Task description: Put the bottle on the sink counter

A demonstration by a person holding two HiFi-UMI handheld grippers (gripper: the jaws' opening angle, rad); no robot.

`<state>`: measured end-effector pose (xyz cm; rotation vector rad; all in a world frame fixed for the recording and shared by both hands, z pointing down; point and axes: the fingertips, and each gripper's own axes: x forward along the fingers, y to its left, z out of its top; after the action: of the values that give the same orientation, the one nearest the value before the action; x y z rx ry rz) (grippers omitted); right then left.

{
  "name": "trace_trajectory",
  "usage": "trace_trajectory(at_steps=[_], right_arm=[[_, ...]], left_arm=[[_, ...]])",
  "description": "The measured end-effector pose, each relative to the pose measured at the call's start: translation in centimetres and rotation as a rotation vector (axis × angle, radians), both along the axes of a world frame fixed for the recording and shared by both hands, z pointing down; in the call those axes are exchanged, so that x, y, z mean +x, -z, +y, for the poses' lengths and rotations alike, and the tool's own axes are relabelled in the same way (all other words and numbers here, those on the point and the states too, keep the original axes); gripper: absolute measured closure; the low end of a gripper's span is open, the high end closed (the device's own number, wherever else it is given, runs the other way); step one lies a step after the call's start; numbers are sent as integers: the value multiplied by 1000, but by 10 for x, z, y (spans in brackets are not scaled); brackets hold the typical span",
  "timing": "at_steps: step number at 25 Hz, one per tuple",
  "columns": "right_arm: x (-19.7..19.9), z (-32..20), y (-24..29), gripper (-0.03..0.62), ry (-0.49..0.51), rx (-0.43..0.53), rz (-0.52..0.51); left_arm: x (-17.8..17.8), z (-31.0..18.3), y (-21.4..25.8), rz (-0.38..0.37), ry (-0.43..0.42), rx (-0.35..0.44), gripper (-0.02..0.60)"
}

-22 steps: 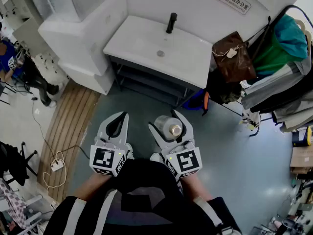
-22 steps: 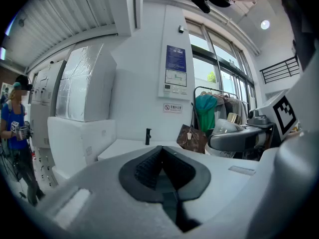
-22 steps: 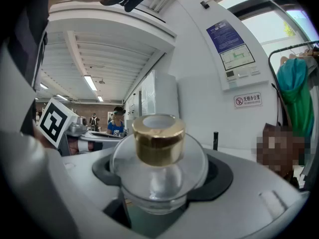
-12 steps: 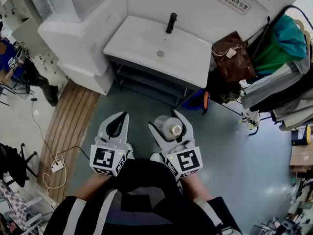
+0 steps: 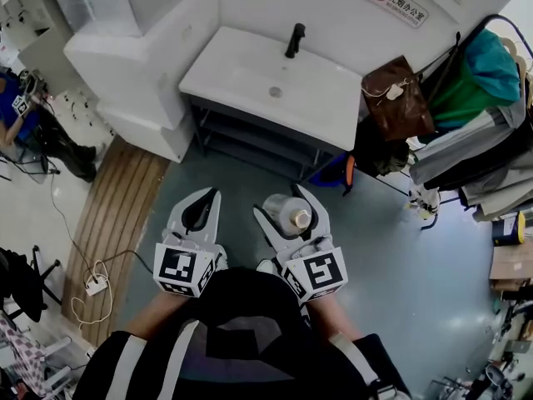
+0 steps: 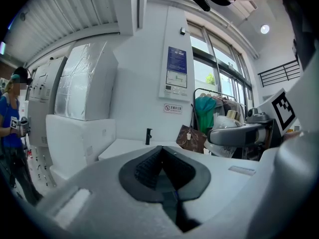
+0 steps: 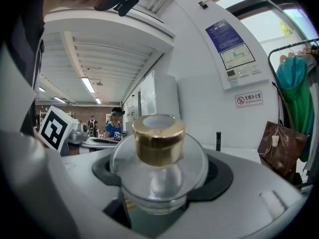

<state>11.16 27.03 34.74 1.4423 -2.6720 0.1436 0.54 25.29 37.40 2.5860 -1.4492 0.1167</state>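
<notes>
Little has shifted: fingers of the right gripper point(image 5: 287, 212) still clamp the gold-capped bottle point(image 7: 158, 153) upright, probably for level carrying, well short of the sink surface point(image 5: 233, 77); left gripper point(image 5: 200, 207) fingers closed, empty.

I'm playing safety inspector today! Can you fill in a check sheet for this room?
Surface: sink counter is white and bare, with only a black faucet at the back.
Job's things: clear, gold-capped bottle, not yet on the counter.
Clutter: brown bag and hanging clothes beside the sink.
Grippers: right gripper shut on the bottle; left gripper shut, empty.
Cables: white power strip with its cord on the floor, left.
Surroundings: wall sign above the sink; person in blue far left.
</notes>
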Motion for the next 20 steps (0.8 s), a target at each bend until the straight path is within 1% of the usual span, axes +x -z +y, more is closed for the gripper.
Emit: trace_trajectory(at_steps=[12, 20], right_arm=[[-24, -9, 4, 256, -51, 14, 24], [-36, -14, 8, 256, -56, 16, 33]], left_arm=[[-26, -11, -1, 32, -37, 15, 583], [-42, -14, -2, 46, -22, 19, 583]])
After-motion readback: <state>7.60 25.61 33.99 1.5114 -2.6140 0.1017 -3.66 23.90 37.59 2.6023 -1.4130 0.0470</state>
